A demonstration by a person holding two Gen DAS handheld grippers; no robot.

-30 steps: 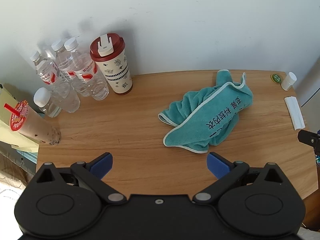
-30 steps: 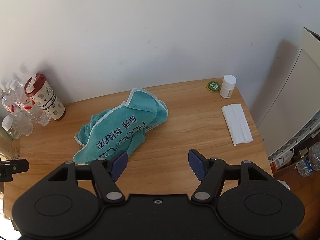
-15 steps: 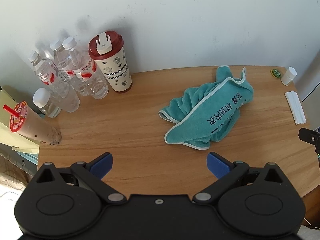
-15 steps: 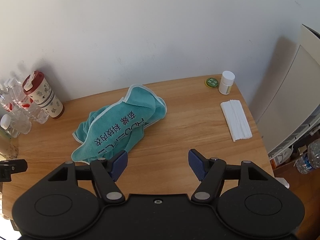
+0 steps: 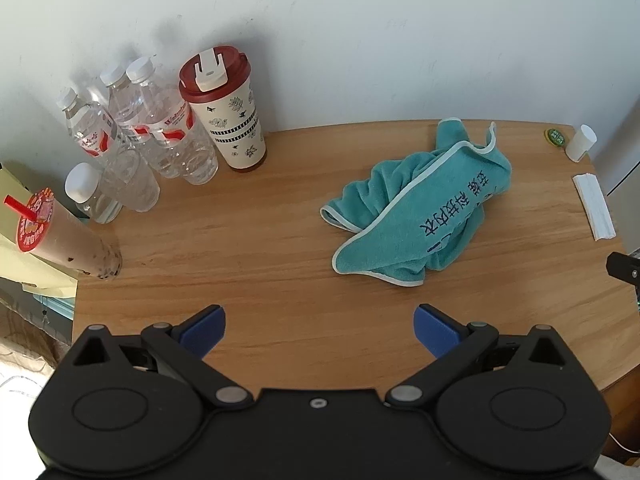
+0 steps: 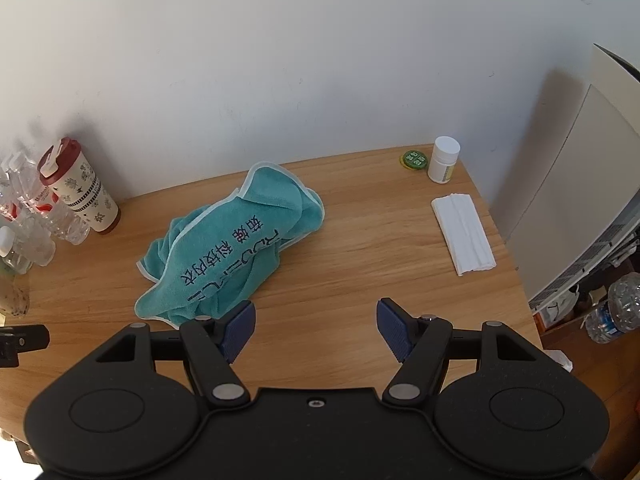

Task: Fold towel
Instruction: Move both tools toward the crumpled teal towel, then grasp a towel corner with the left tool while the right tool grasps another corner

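Change: over the last second both cameras draw back and up a little, so the towel sits smaller and farther off in each view; the cloth itself does not shift.
Meaning for the task: I judge this a pull-back to survey before the first grasp (no fold is begun, the towel is a crumpled heap).
Left gripper: blue pads wide apart, holding nothing, above the near edge of the table.
Right gripper: pads also spread and empty, its left pad just short of the towel's near end.
Towel place: right of the table's middle, toward the back edge, well apart from the bottles and the cup at the back-left corner.
Long axis: diagonal, from the near-left end to the far-right end by the back edge.
Pointing: the row of dark lettering runs along that same diagonal; a pale-trimmed corner sticks up at the far end.
Next need: likely finding two trimmed corners to spread it flat.
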